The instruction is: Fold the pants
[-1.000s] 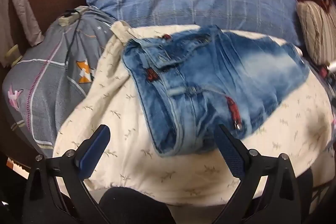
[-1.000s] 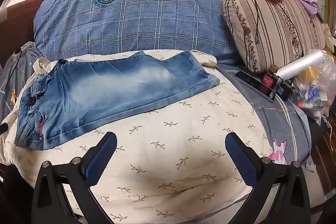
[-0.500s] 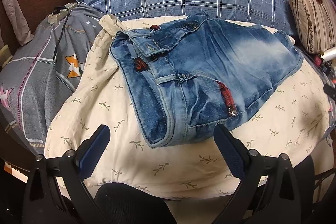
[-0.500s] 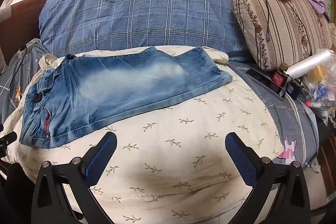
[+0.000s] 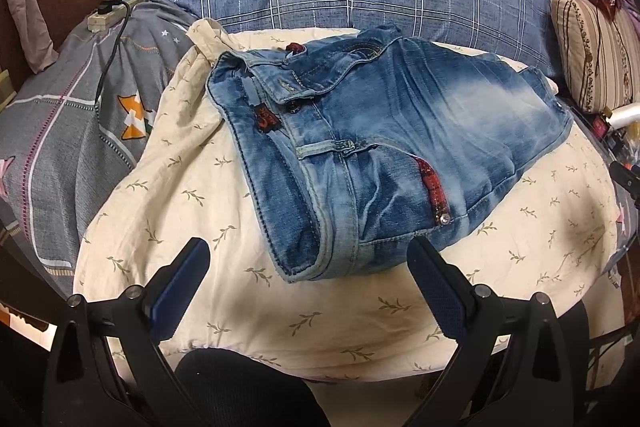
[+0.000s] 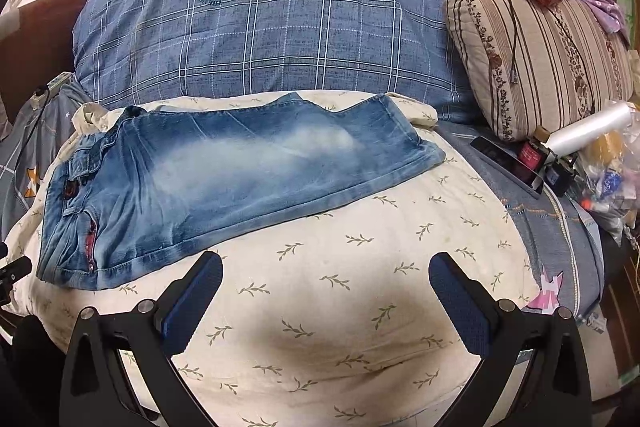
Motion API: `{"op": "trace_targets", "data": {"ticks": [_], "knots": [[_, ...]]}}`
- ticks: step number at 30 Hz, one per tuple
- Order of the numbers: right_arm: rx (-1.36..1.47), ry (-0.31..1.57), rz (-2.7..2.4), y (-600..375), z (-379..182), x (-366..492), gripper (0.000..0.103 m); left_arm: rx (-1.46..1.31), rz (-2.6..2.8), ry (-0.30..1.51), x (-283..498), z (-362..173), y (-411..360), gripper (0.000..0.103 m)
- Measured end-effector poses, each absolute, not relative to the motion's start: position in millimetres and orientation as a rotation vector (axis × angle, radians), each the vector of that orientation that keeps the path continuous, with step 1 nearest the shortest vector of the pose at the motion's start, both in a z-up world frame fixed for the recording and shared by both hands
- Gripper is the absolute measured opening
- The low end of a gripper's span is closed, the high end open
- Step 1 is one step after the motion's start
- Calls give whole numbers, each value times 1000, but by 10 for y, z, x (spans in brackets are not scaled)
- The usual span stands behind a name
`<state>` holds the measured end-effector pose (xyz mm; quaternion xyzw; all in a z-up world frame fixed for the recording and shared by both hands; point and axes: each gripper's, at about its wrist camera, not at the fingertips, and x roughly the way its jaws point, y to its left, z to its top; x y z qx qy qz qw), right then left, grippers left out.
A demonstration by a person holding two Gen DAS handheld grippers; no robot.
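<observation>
My left gripper point(image 5: 306, 269) hangs spread wide above the waistband end of the jeans point(image 5: 384, 143), touching nothing. My right gripper point(image 6: 326, 281), also spread, holds nothing. The jeans point(image 6: 224, 179) lie folded lengthwise on the cream quilt point(image 6: 360, 307).

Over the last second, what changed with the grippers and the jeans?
Both cameras shifted slightly: the jeans sit a little higher in the left wrist view and lower in the right wrist view. Left gripper and right gripper stayed open and empty; the jeans stayed folded lengthwise, untouched, on the cream leaf-print cover.
</observation>
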<state>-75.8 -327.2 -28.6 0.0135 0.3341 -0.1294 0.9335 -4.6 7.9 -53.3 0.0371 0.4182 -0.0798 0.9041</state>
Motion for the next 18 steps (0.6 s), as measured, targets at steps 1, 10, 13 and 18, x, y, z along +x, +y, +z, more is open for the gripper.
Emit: {"op": "trace_targets", "data": {"ticks": [1,10,13,18], "knots": [[28,682,-265,-3273,-284,-758,103,78,-164,867,-43,-531,70,100],[67,663,-278,-3409,-285,-851,103,133,-156,874,-73,-472,-64,100],[61,654,-293,-3468,-305,-905,103,150,-157,872,-90,-459,-105,100],[66,644,-311,-3585,-357,-982,103,155,-166,905,-64,-463,-222,100]]}}
